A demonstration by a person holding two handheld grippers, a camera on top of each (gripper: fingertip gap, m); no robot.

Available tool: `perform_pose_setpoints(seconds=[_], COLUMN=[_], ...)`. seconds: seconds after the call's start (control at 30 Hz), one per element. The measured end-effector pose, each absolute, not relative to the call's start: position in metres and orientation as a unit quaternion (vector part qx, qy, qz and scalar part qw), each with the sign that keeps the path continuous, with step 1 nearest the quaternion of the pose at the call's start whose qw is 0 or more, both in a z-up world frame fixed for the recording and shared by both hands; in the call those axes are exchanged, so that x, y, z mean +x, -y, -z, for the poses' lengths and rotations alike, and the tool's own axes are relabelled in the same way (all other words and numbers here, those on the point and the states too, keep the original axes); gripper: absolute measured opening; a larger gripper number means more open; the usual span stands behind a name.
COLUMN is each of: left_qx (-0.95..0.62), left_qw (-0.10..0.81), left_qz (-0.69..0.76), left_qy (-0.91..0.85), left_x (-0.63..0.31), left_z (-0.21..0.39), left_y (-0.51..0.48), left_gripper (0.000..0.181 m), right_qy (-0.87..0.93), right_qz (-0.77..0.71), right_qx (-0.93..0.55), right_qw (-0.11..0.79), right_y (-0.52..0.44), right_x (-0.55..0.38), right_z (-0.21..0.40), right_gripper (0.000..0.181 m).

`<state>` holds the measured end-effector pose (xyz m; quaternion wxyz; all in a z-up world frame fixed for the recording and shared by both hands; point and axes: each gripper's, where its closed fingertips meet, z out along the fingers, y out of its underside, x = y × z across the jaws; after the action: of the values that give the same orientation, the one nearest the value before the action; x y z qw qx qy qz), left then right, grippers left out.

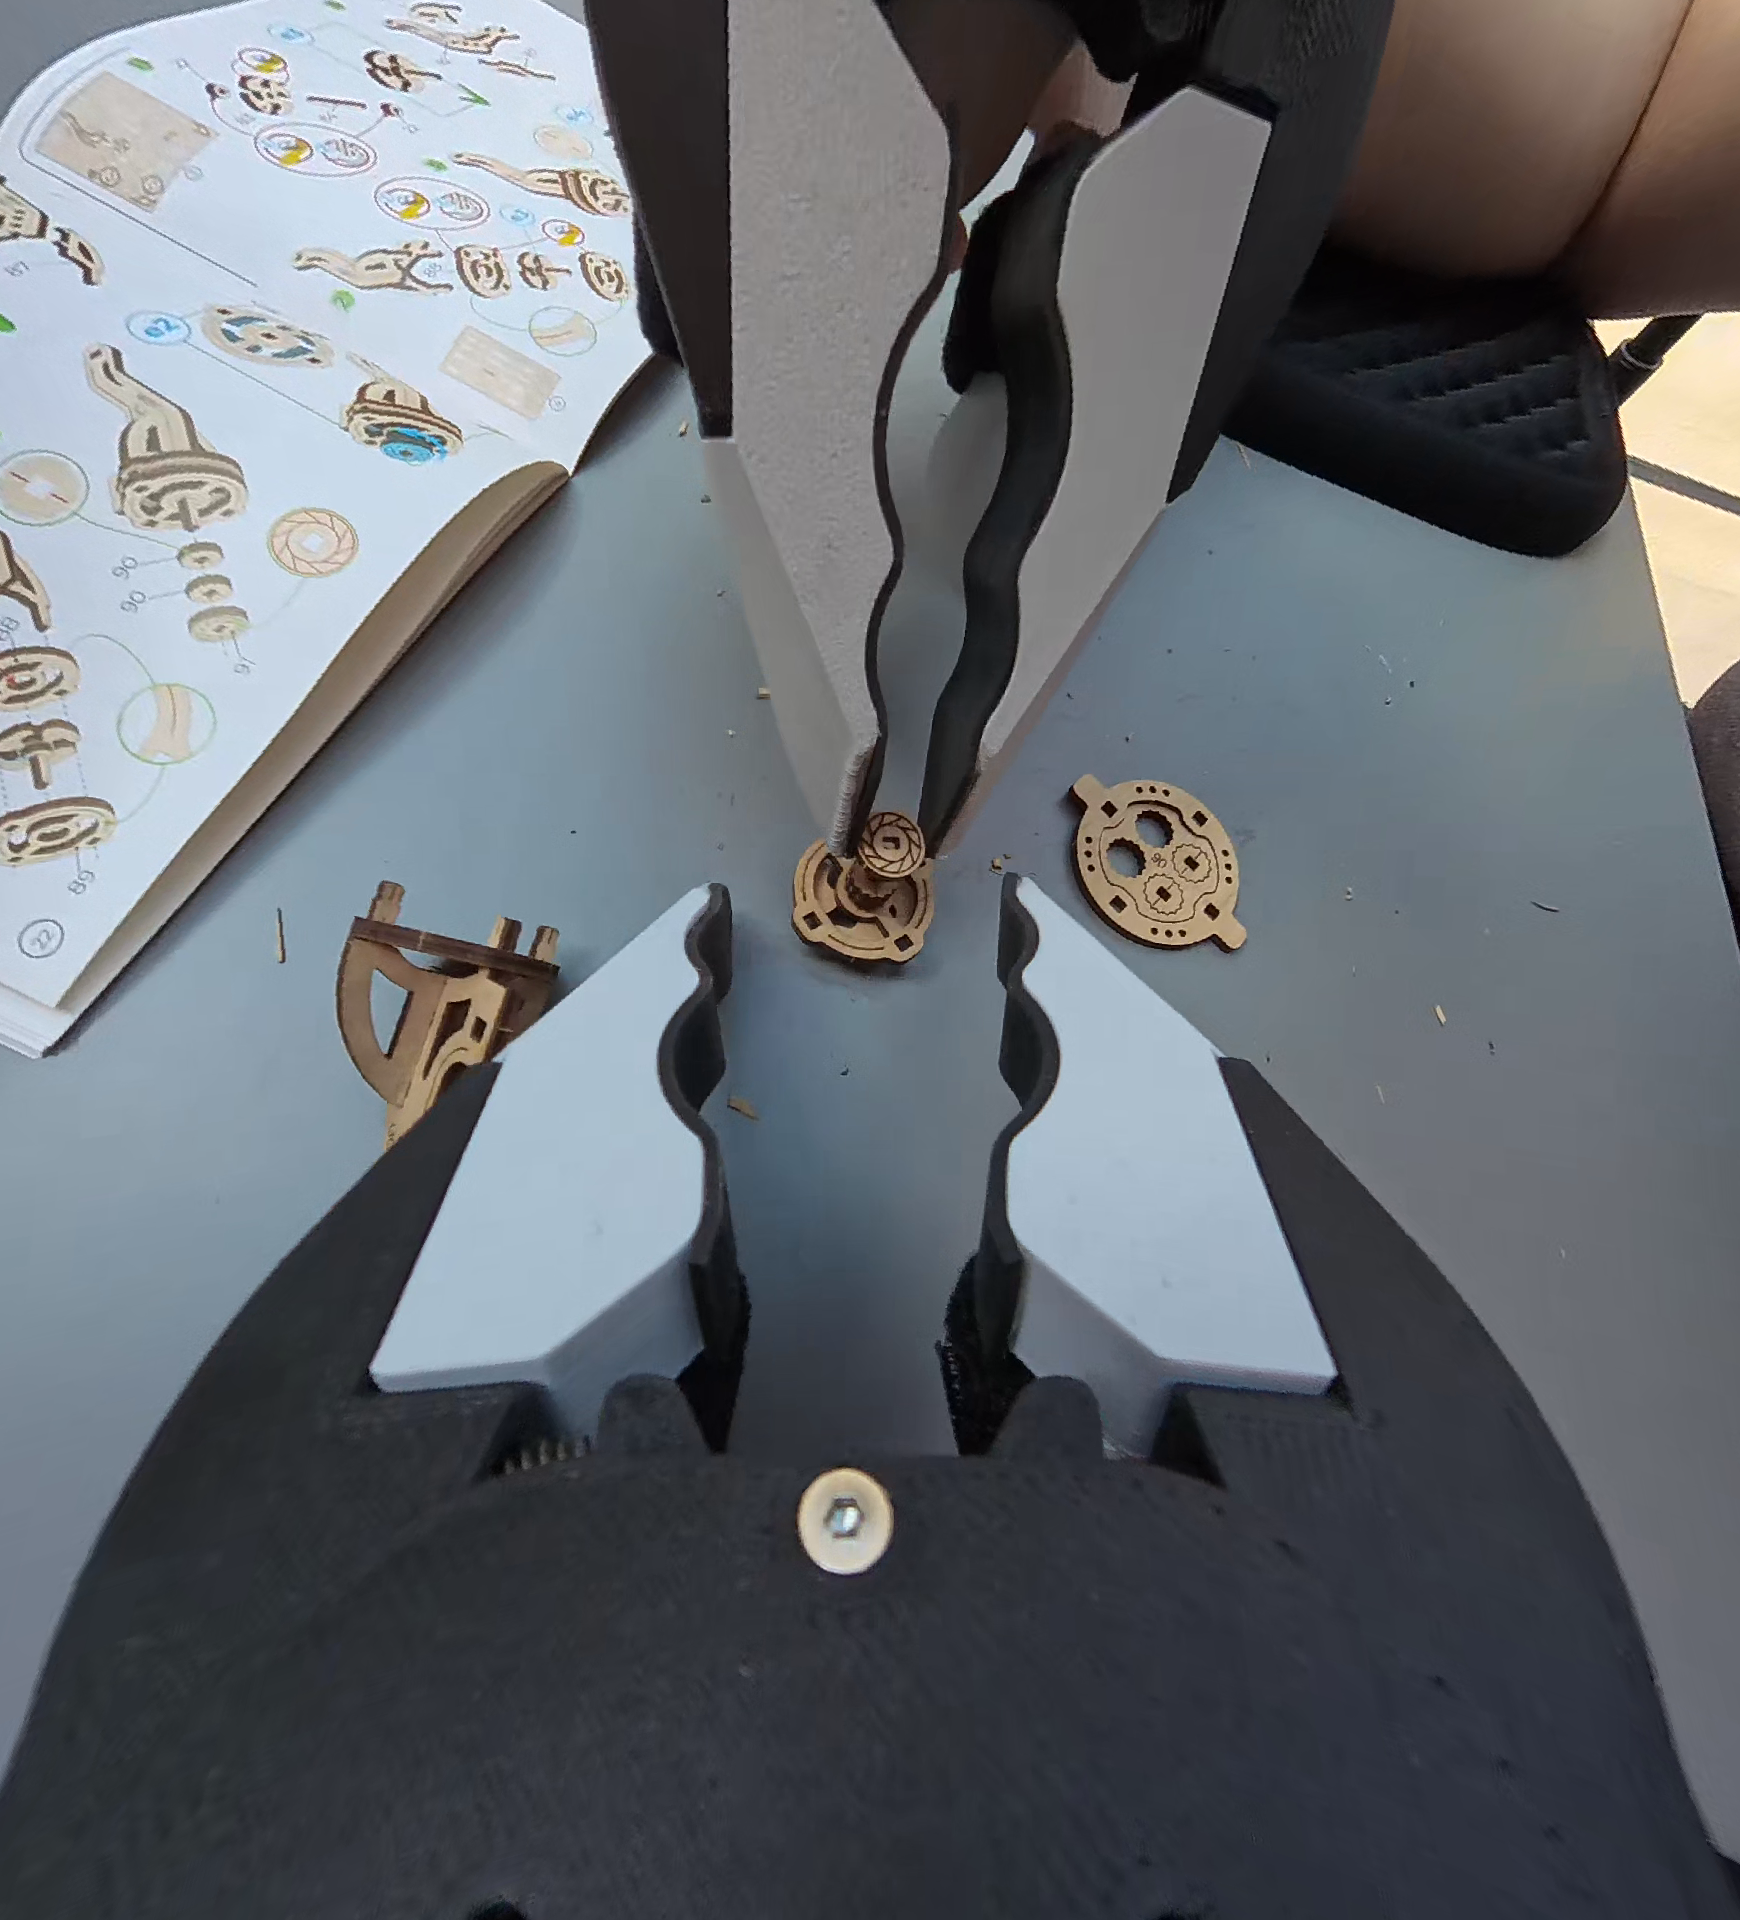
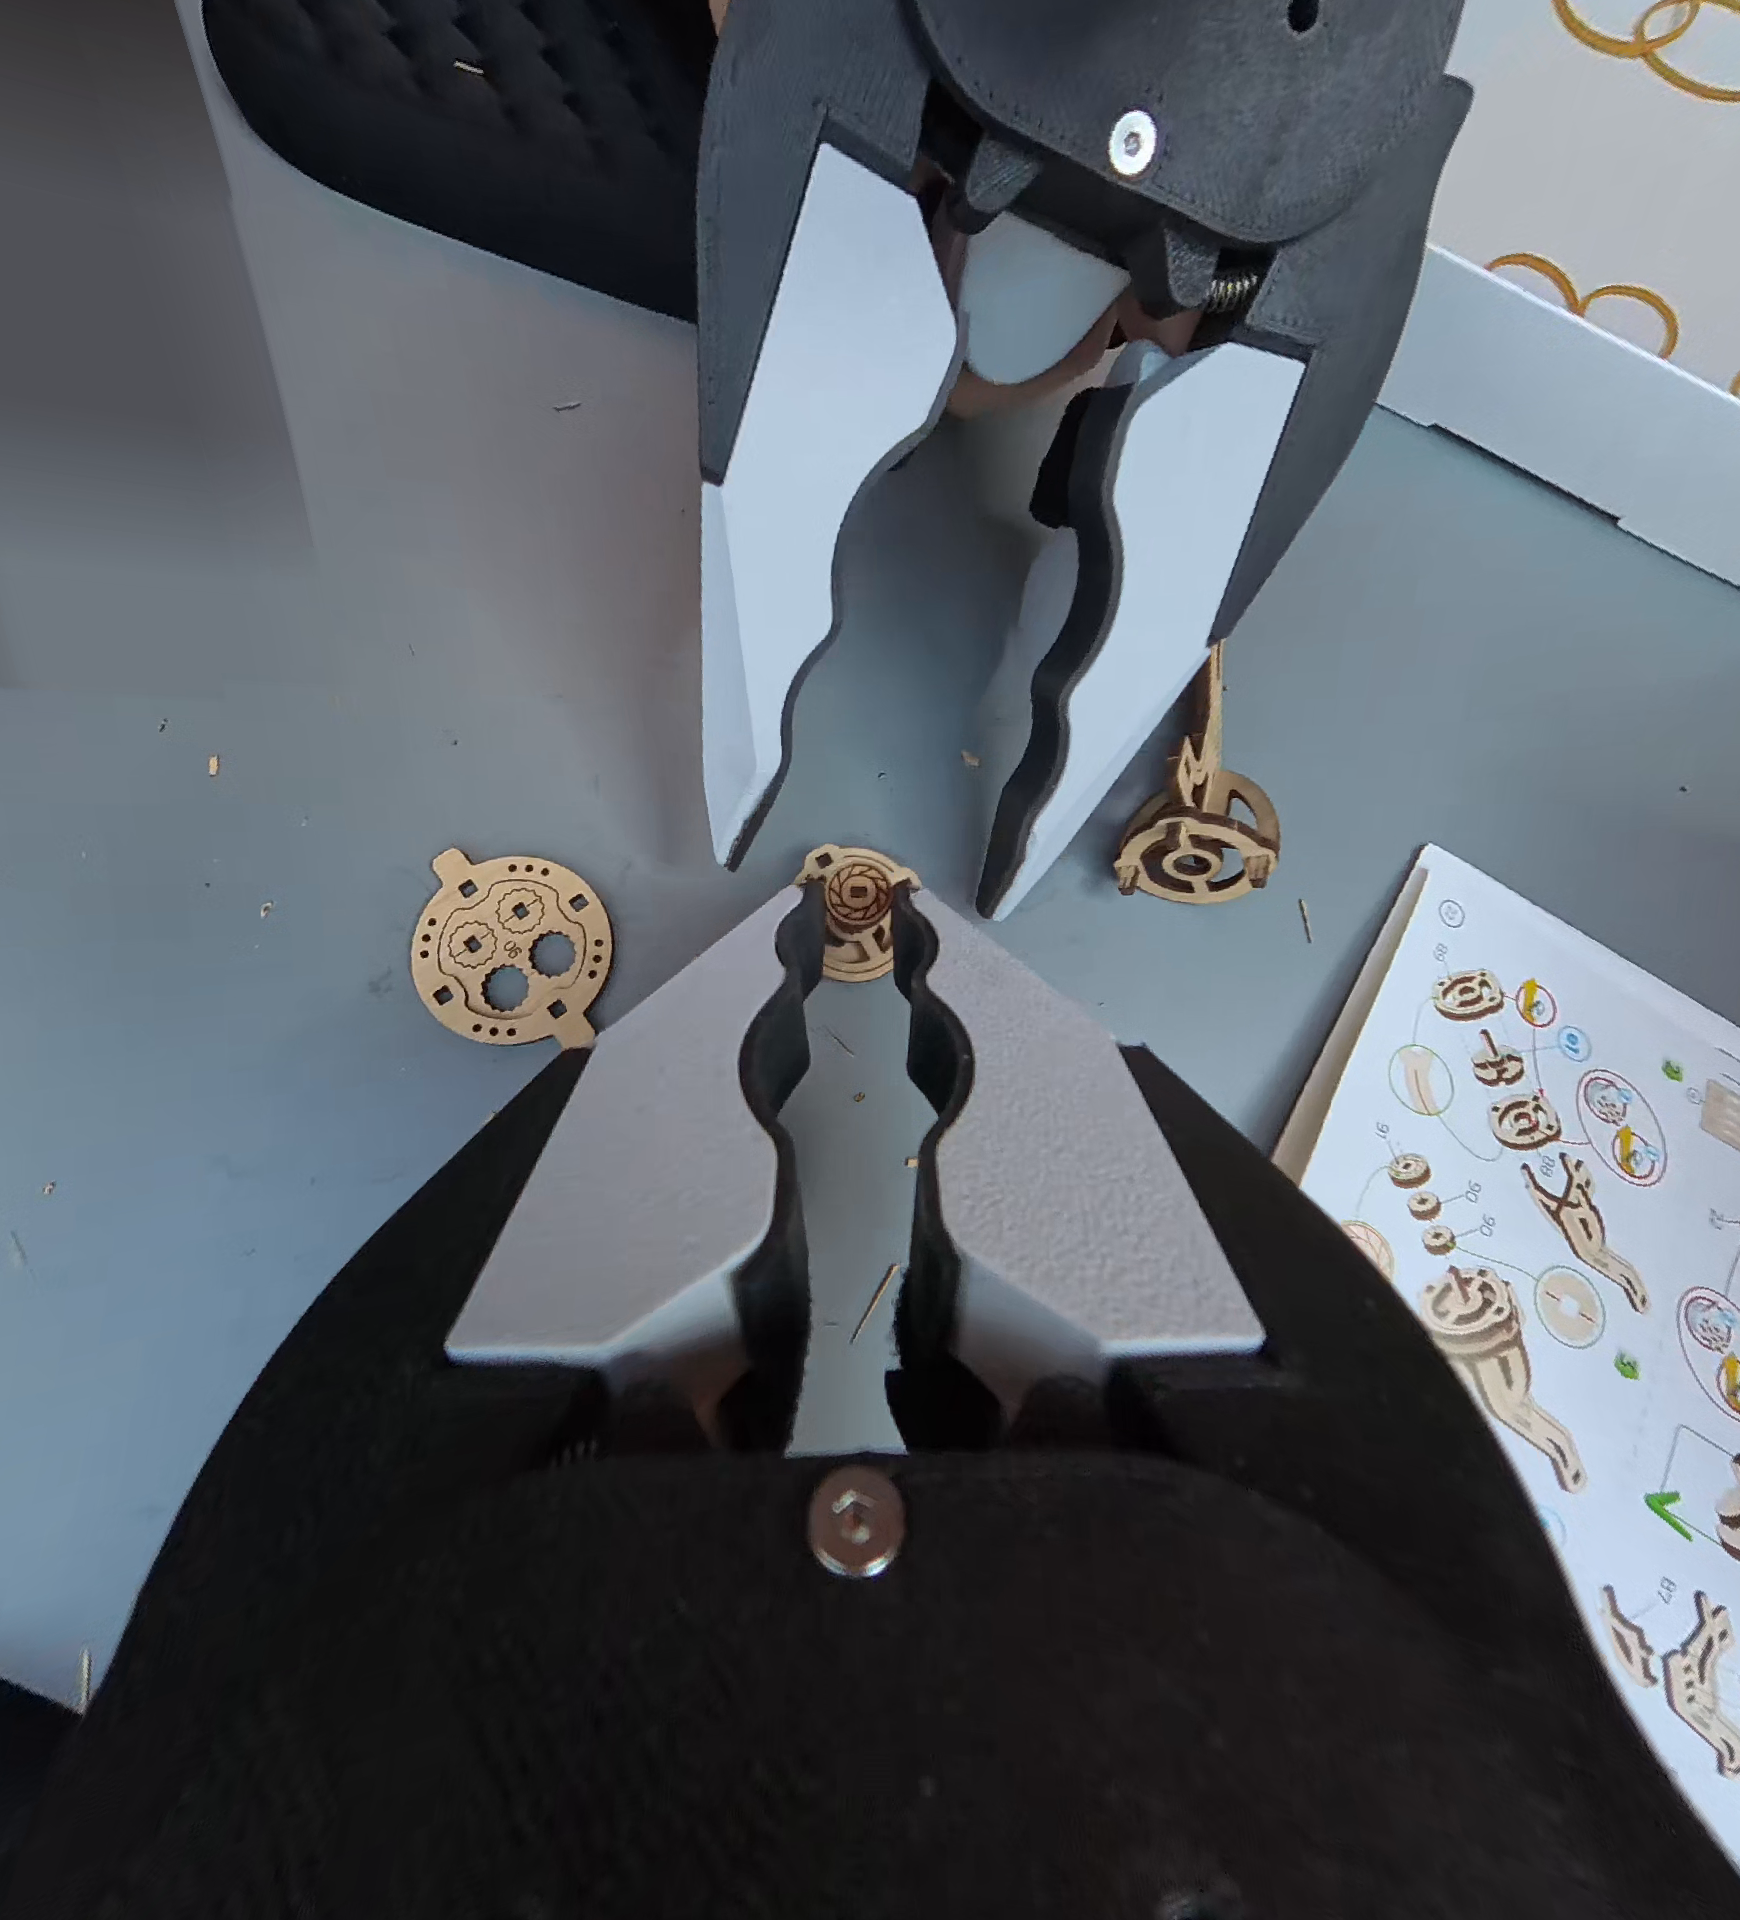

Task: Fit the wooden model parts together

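Right gripper: jaws narrowed onto the small engraved disc atop the round wooden hub, which sits on the grey bench.
Left gripper: jaws wide and empty, tips on either side of the hub without touching it.
Perforated plate: flat on the bench, just beside the hub, untouched.
Curved sub-assembly: on the bench near the open instruction booklet.
Risk, tilt: nothing steadies the hub, so an off-centre push on the disc would likely tip or skid it.
Risk, slip: the grip is at the very fingertips; the thin disc may twist out.
Risk, collision: closing the left jaws could bump the right tips.
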<state>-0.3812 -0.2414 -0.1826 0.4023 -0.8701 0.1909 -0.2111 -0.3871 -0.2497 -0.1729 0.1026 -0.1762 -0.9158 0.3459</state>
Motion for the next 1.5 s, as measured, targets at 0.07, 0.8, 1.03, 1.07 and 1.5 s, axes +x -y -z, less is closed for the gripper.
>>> perform_pose_setpoints(seconds=[0.07, 0.8, 1.03, 1.07, 1.5], left_qx=[-0.874, -0.871, -0.870, -0.870, -0.870], left_qw=[0.400, 0.396, 0.395, 0.395, 0.394], left_qz=[0.196, 0.170, 0.170, 0.171, 0.177], left_qy=[-0.195, -0.235, -0.239, -0.240, -0.238], left_x=[-0.3818, -0.3756, -0.3751, -0.3748, -0.3743], left_z=[0.1853, 0.1919, 0.1920, 0.1919, 0.1917], left_y=[0.2389, 0.2385, 0.2390, 0.2392, 0.2397], left_gripper=[0.045, 0.028, 0.028, 0.027, 0.027], right_qy=[0.918, 0.916, 0.916, 0.916, 0.921], right_qz=[-0.340, -0.348, -0.344, -0.344, -0.331], right_qx=[-0.175, -0.176, -0.185, -0.185, -0.184], right_qw=[0.103, 0.095, 0.093, 0.091, 0.090], right_y=[0.2487, 0.2503, 0.2503, 0.2509, 0.2517], right_x=[-0.3849, -0.3854, -0.3873, -0.3869, -0.3835], right_z=[0.1763, 0.1784, 0.1784, 0.1784, 0.1787], right_gripper=[0.011, 0.011, 0.011, 0.011, 0.011])
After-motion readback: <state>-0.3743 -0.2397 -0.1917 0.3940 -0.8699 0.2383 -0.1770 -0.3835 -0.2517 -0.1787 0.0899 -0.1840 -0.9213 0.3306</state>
